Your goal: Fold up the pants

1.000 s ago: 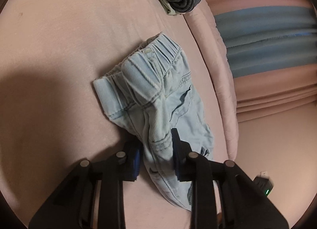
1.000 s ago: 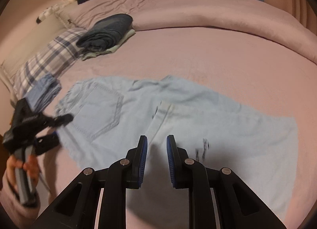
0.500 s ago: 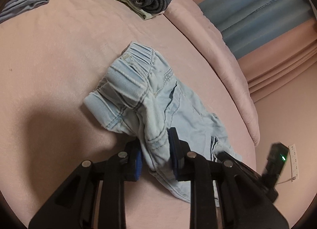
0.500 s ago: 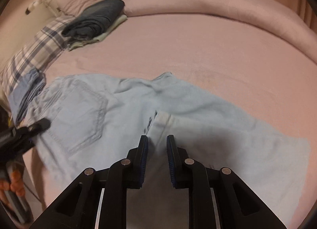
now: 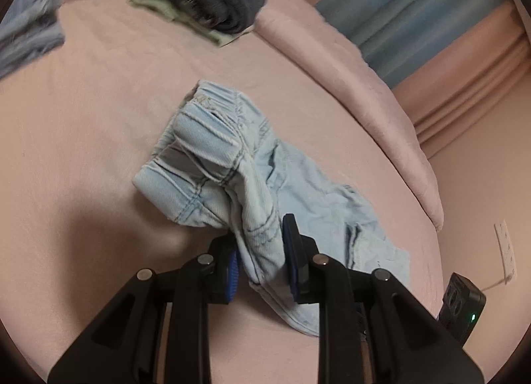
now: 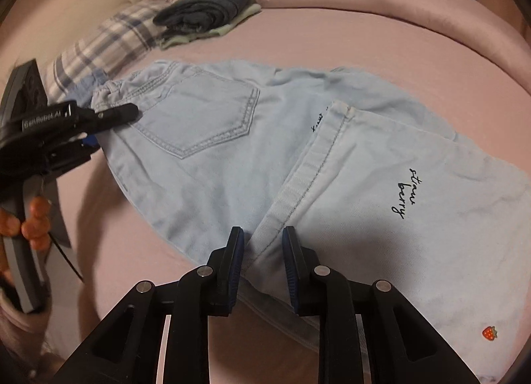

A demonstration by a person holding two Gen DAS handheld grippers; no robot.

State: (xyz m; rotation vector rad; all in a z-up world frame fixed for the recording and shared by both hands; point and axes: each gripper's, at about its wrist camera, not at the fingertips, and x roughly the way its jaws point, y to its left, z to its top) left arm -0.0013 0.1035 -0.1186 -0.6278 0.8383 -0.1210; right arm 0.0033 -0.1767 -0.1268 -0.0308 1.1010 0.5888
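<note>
Left gripper [image 5: 260, 259] is clamped on a bunched fold of the pale blue denim pants [image 5: 232, 164] near the waistband, lifting that end off the pink bed [image 5: 83, 118]. Its blue pads [image 5: 232, 267] press the cloth from both sides. From the right wrist view, the same gripper [image 6: 109, 125] pinches the gathered waist at the far left, with the person's hand [image 6: 30, 218] around its handle.

Right gripper [image 6: 262, 257] has its jaws opening, with the hem edge of a folded-over leg between them; the pads do not press the cloth.

The pants [image 6: 205, 138] lie spread across the bed [image 6: 398, 51], back pocket up with pale stitching, one leg folded over. Dark script lettering [image 6: 406, 193] reads "straw berry", and a small red strawberry [image 6: 489, 332] sits near the lower corner.
</note>
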